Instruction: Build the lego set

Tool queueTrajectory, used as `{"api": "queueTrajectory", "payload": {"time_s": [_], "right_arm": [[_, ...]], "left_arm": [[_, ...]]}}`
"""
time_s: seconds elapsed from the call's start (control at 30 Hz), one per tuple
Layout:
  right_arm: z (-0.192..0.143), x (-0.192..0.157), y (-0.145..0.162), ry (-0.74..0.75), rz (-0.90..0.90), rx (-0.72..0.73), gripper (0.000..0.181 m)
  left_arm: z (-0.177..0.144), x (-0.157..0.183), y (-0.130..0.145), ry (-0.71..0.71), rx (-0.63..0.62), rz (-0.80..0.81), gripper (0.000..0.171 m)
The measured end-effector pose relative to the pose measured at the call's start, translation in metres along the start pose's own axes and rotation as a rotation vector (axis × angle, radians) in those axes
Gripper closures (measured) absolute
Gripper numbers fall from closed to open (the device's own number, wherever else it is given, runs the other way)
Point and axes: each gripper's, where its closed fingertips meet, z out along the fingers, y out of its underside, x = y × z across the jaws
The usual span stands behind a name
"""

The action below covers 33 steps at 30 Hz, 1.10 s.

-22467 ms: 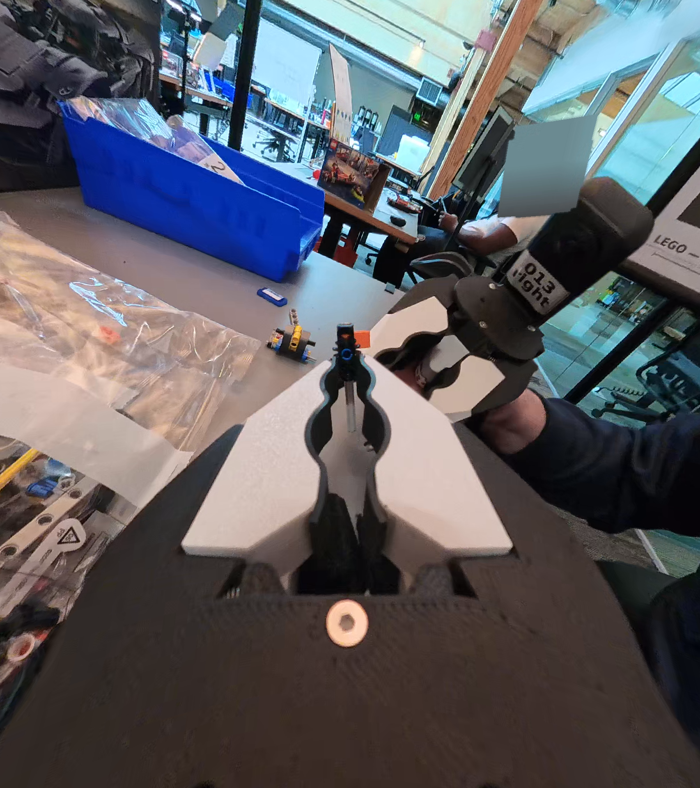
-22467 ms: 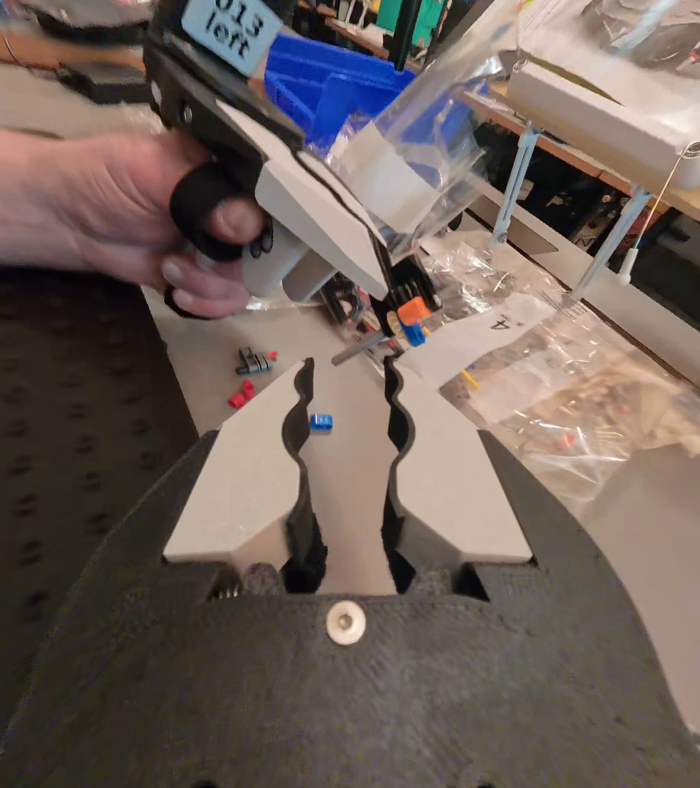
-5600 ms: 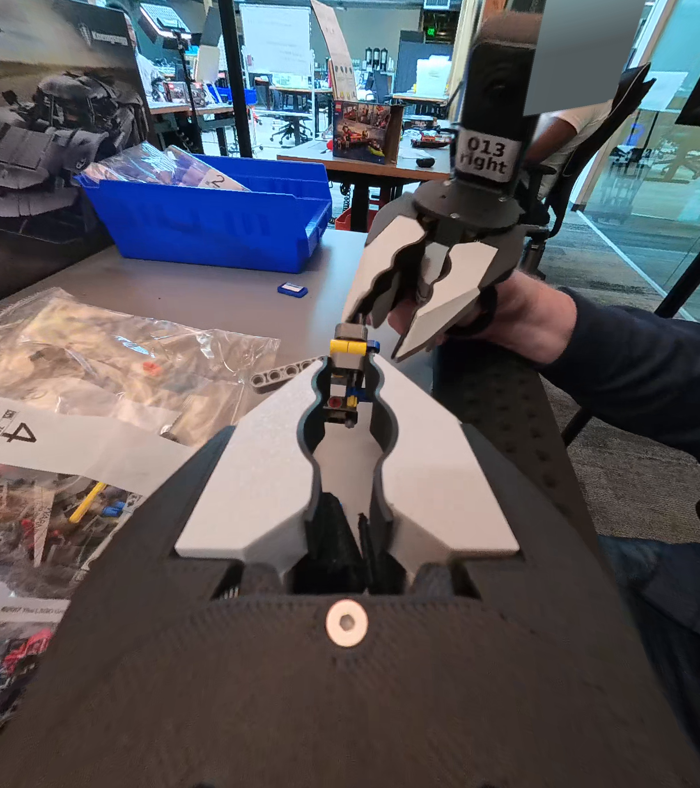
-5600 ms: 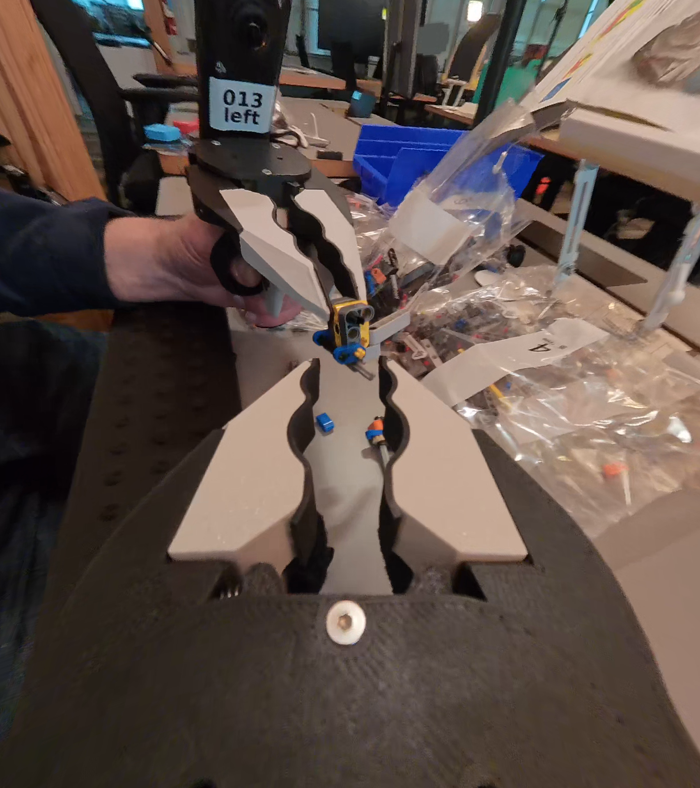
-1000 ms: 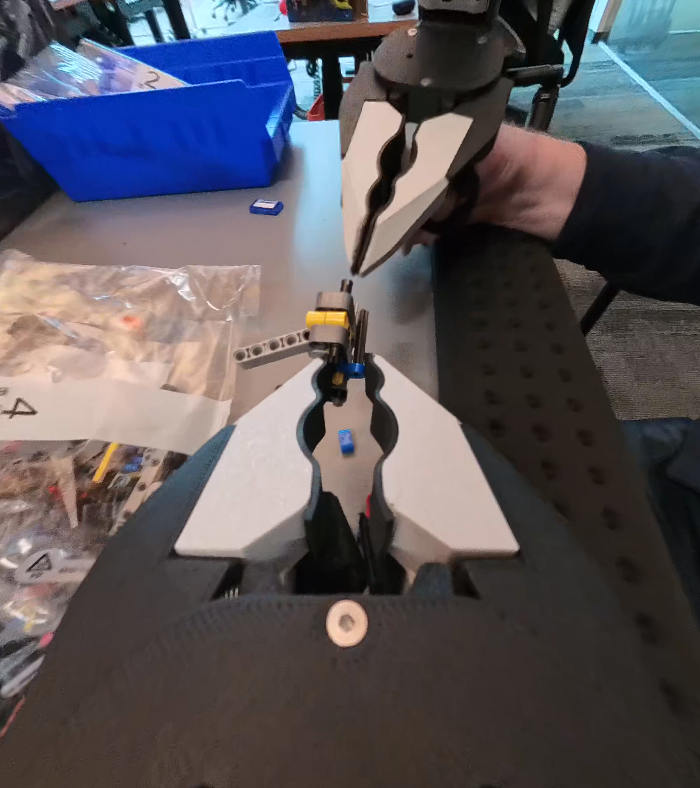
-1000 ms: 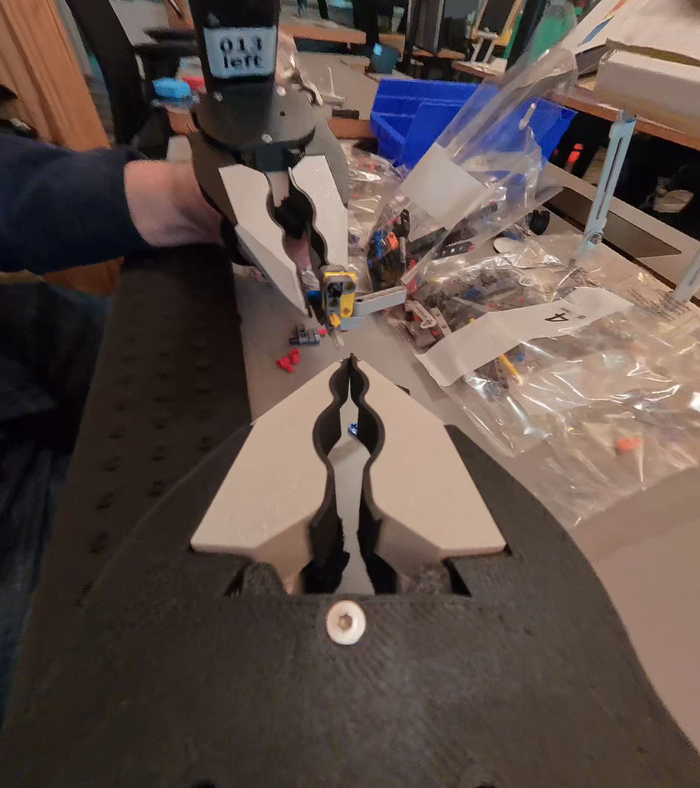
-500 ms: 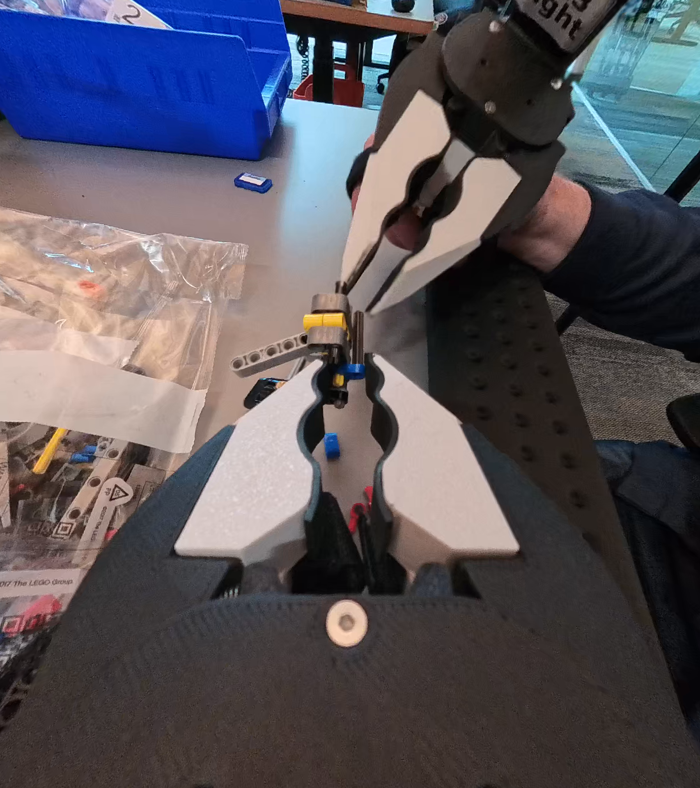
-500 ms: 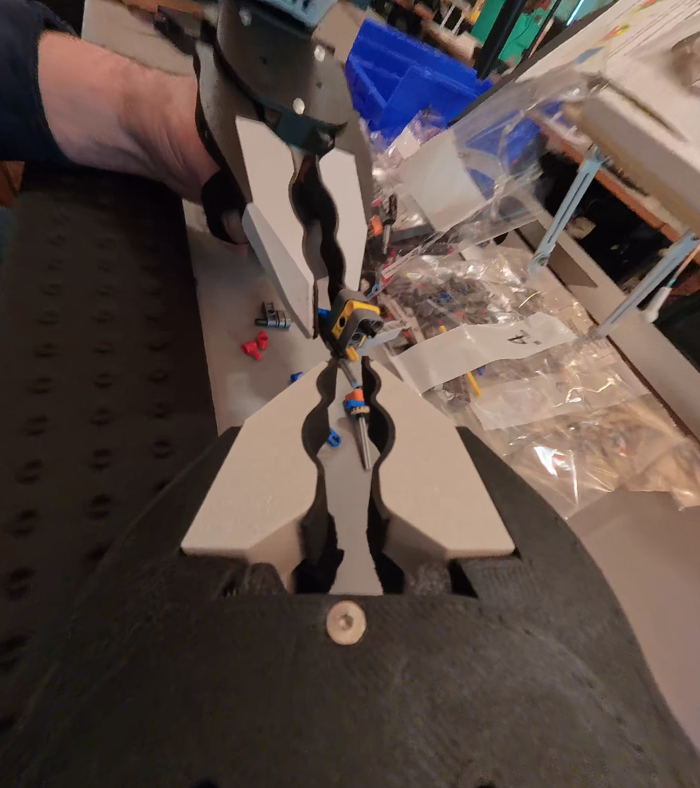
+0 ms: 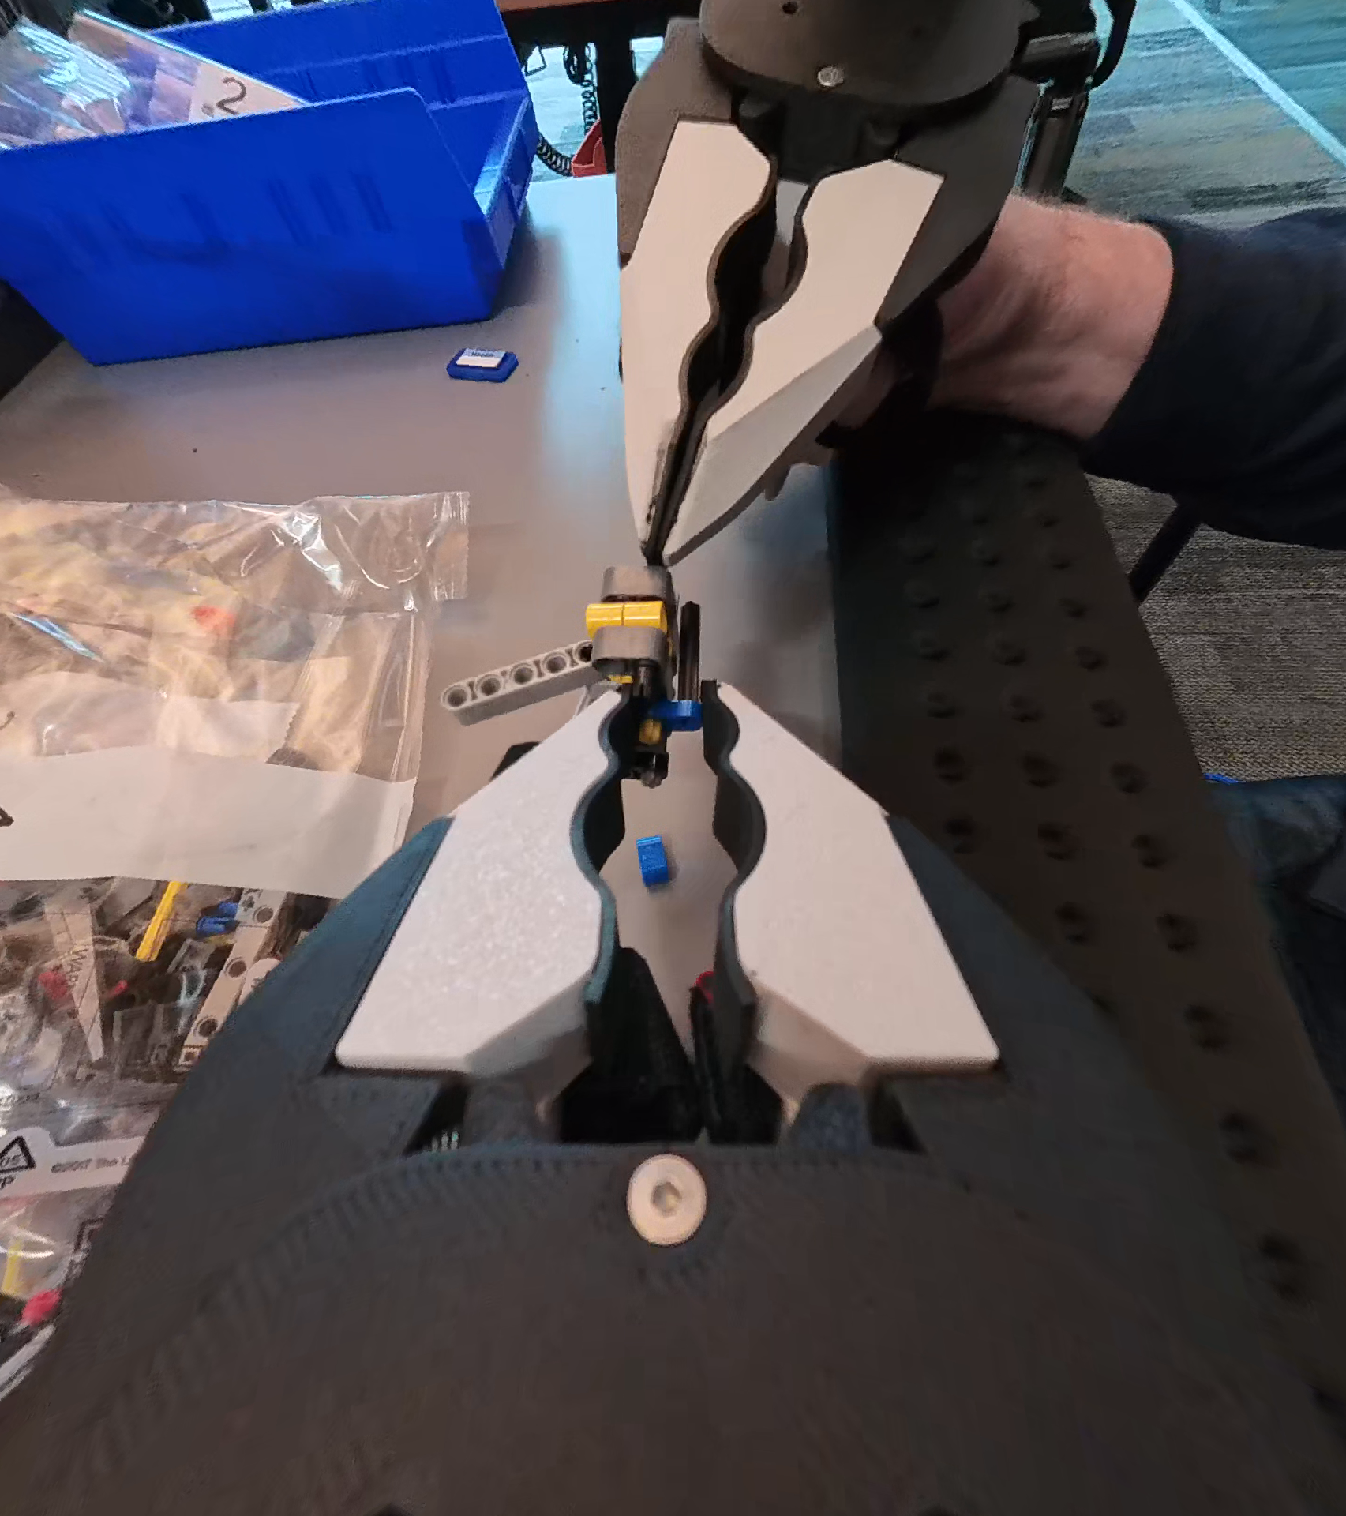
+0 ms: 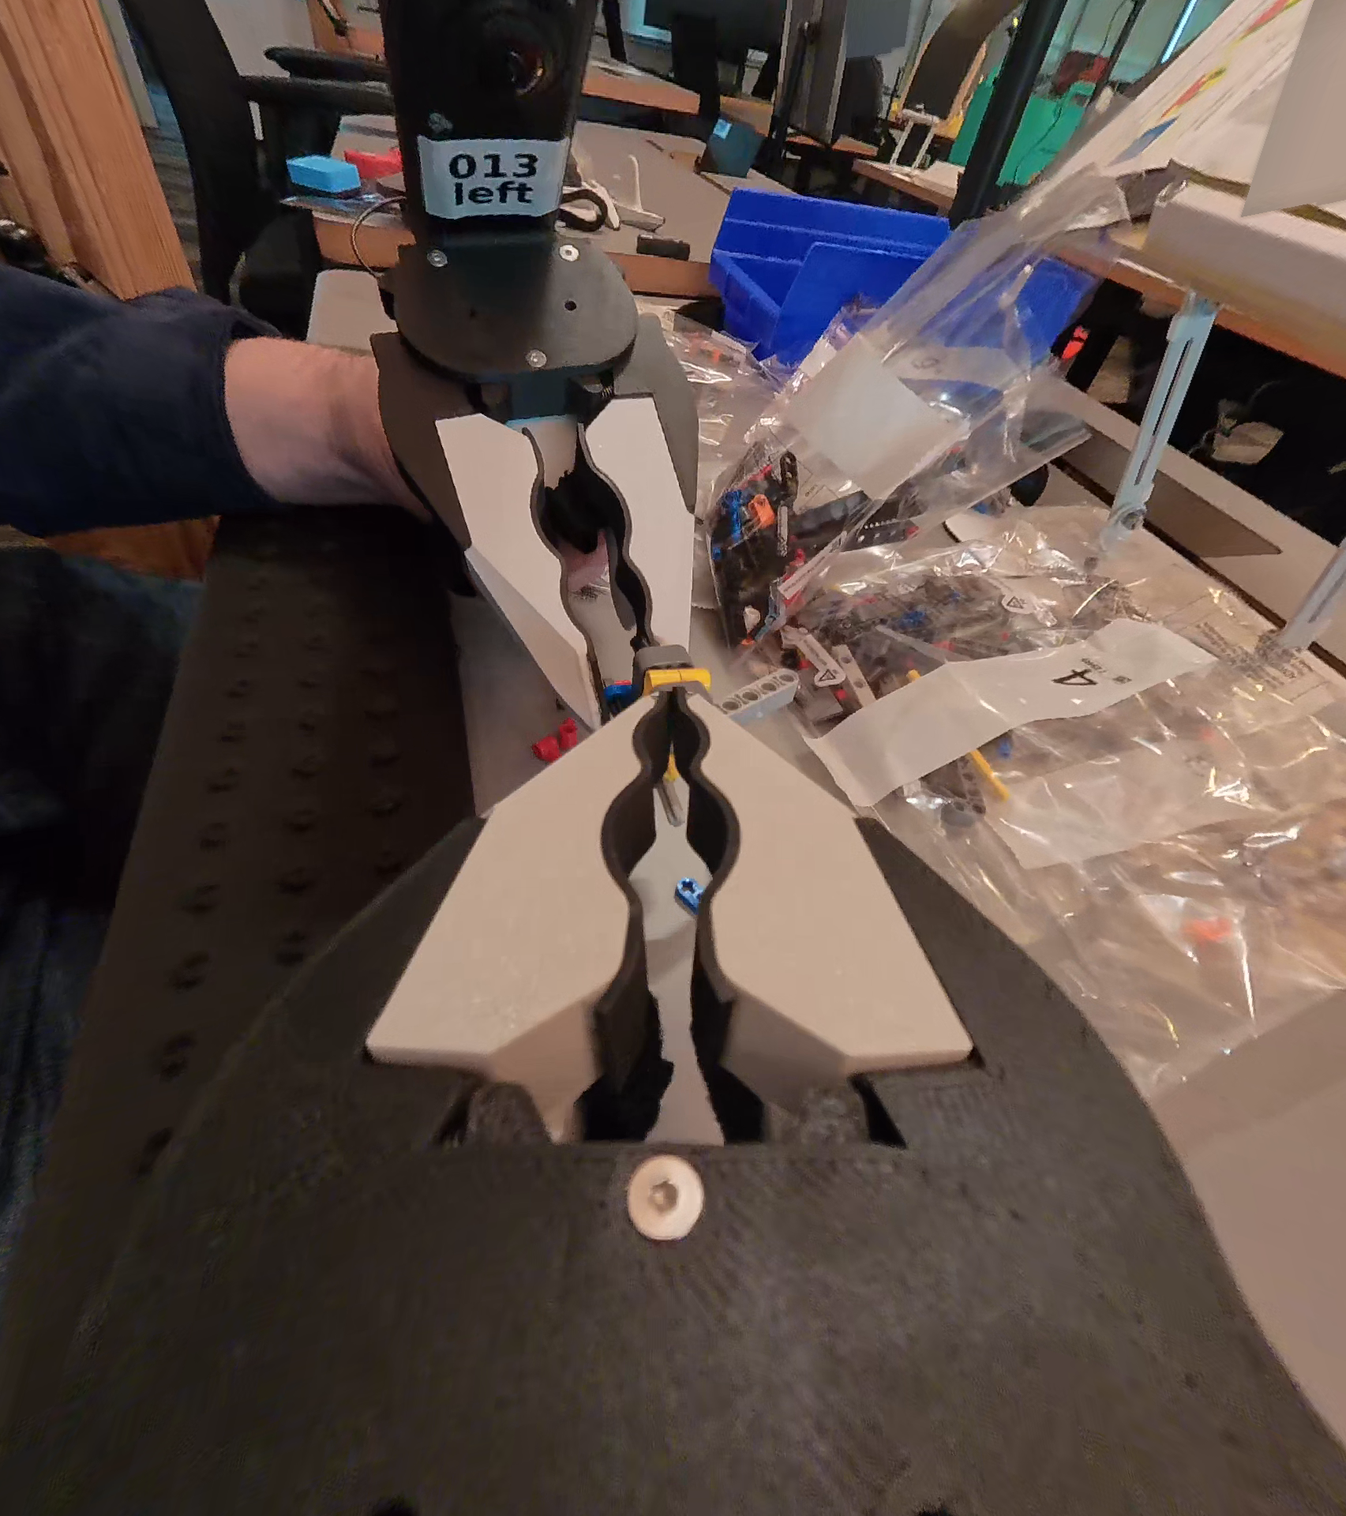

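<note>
My left gripper (image 9: 663, 697) is shut on a small lego assembly (image 9: 630, 627) of a grey connector, a yellow piece, a blue pin and a grey holed beam (image 9: 517, 681) that sticks out to the left. It holds it just above the table. My right gripper (image 9: 657, 551) comes down from above, shut on a thin grey axle (image 10: 671, 802), with its tips against the top of the grey connector. In the right wrist view the right gripper (image 10: 665, 707) meets the assembly (image 10: 673, 668) held by the left gripper (image 10: 630, 682).
A loose blue piece (image 9: 653, 861) lies on the grey table under the left fingers. Bags of parts (image 9: 161, 640) lie left, a blue bin (image 9: 243, 213) behind them, and a small blue tile (image 9: 482, 363). A black perforated mat (image 9: 1022, 738) lies right. Red pieces (image 10: 554, 742) lie near it. Both grippers' tips are roughly 30 centimetres from the small blue tile (image 9: 482, 363).
The right gripper has come down and turned more upright, from a little apart a second ago to touching the top of the assembly. The left gripper keeps hold of the assembly.
</note>
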Motion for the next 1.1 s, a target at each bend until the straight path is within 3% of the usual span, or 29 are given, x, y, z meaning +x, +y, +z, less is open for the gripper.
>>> {"api": "queueTrajectory", "payload": {"time_s": [0.13,0.4,0.7,1.1], "right_arm": [[-0.003,0.004,0.002,-0.013,0.060,0.004,0.167],[0.000,-0.004,0.007,-0.051,0.041,-0.036,0.179],[0.003,-0.012,0.011,-0.068,-0.015,-0.074,0.180],[0.007,-0.016,0.017,-0.060,-0.067,-0.125,0.180]], "left_arm": [[-0.002,-0.001,-0.002,-0.010,0.011,0.010,0.156],[0.001,0.002,0.001,-0.008,-0.010,0.034,0.156],[0.002,0.000,-0.004,-0.040,0.003,0.052,0.134],[0.002,-0.001,0.002,-0.127,-0.077,0.211,0.156]]}}
